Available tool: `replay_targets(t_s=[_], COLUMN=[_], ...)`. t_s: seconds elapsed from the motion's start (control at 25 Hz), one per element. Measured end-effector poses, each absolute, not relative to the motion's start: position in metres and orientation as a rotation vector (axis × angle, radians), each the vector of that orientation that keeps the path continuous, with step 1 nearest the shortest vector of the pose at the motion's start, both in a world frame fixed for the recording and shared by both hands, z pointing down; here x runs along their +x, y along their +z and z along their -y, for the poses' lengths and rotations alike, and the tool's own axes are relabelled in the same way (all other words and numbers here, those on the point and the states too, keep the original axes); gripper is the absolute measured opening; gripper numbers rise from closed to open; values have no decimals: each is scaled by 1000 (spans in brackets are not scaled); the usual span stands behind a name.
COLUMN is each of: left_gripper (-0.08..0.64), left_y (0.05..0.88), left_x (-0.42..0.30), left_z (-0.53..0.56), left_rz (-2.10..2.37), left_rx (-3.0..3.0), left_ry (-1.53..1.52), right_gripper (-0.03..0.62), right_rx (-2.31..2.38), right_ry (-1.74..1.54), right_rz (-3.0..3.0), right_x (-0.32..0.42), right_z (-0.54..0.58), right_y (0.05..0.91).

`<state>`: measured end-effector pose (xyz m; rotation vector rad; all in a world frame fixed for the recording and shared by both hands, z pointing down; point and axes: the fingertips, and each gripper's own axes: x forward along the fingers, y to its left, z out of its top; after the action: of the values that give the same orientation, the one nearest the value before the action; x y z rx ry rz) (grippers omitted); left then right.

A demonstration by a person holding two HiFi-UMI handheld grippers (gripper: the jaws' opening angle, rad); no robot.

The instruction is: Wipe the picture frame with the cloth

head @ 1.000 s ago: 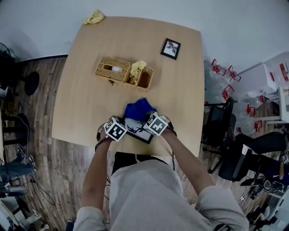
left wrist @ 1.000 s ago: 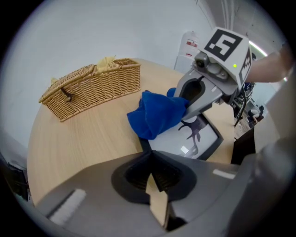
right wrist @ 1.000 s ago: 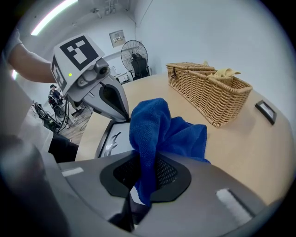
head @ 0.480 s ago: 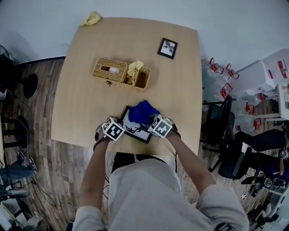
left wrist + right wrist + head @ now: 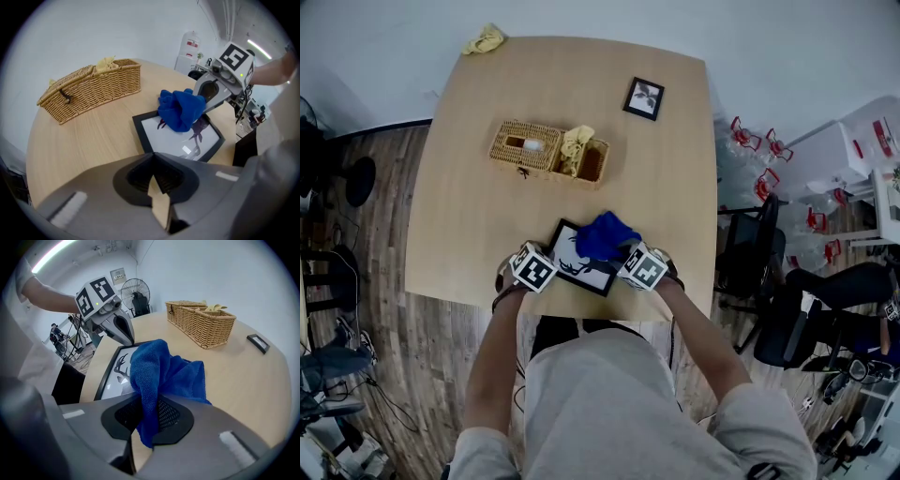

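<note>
The right gripper [image 5: 146,428] has its jaws clamped on a fold of the blue microfibre cloth [image 5: 166,369]. The bulk of the cloth bunches ahead of the tips and lies on the far right part of the black rectangular picture frame with the antlered-deer print [image 5: 576,267]. The left gripper [image 5: 157,193] has its jaws closed together with nothing between them, and its tips sit at the frame's left edge (whether they actually press on it cannot be told from any view). The frame lies flat near the front edge of the light wooden table [image 5: 478,206], close to the person and well apart from the lidded wicker basket [image 5: 546,150] at mid-table. The step in hand appears to be the wiping stroke itself, with part of the glass under the cloth. To do it well, hold the clamp firm so the fold does not slip out, and bring the bunched cloth — not the hard jaw tips — onto the glass, since bare tips could scratch it. Sweep in overlapping passes from the covered right side toward the exposed left, then run along the black border. The frame looks light and the tabletop smooth, so it will likely slide under sideways drag — brace it with the closed left gripper at the left edge, and avoid pushing it toward the table's front edge.
</note>
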<state>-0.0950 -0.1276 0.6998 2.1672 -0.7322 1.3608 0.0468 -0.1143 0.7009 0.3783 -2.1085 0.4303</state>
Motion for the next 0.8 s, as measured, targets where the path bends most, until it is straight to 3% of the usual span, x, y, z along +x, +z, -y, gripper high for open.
replay_targets(t_s=[0.8], left_gripper=[54], left_y=[699], left_x=[-93], left_z=[128], left_rz=[723], left_rx=[2172], left_ry=[1358], right_gripper=[47], right_rx=[408], right_ry=[451], right_rz=[2071], right_x=[84], right_z=[102], right_y=[693])
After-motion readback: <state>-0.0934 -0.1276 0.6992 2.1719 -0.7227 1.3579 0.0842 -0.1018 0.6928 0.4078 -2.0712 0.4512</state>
